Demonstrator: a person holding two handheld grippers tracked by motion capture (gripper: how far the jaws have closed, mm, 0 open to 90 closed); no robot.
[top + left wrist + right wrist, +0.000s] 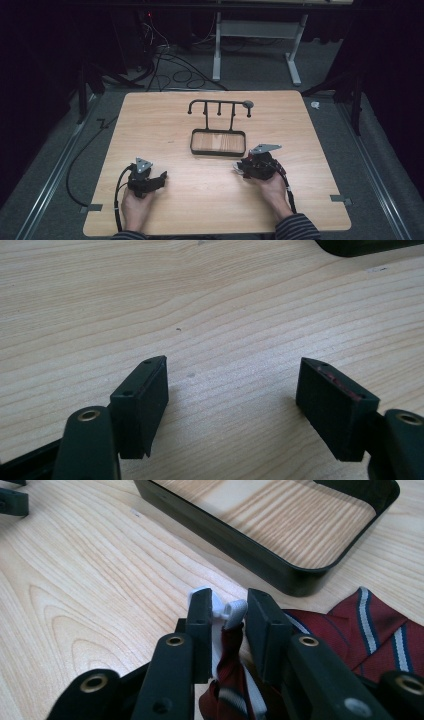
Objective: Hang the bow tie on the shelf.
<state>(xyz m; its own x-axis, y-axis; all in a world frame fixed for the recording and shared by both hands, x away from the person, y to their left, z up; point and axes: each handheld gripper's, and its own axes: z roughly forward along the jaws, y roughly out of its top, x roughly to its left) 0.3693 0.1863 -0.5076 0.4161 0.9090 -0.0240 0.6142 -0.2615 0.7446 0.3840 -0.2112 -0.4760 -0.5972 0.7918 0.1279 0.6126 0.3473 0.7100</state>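
My right gripper point(223, 611) is shut on a white plastic clip point(235, 609) attached to a dark red tie with grey-white stripes point(372, 635). The tie lies bunched on the table under and to the right of the jaws. In the high view this gripper point(239, 169) sits just in front of the black stand's tray point(218, 153). The stand's hook rail point(218, 104) rises behind the tray. My left gripper point(232, 390) is open, jaws wide apart over bare wood, and in the high view it point(161, 178) rests low at the front left.
The tray's dark rim point(240, 545) is close ahead of the right jaws and holds nothing. A corner of it point(365, 246) shows far ahead of the left jaws. A cable point(118, 200) trails off the front left. Bare tabletop point(150, 125) spreads left of the stand.
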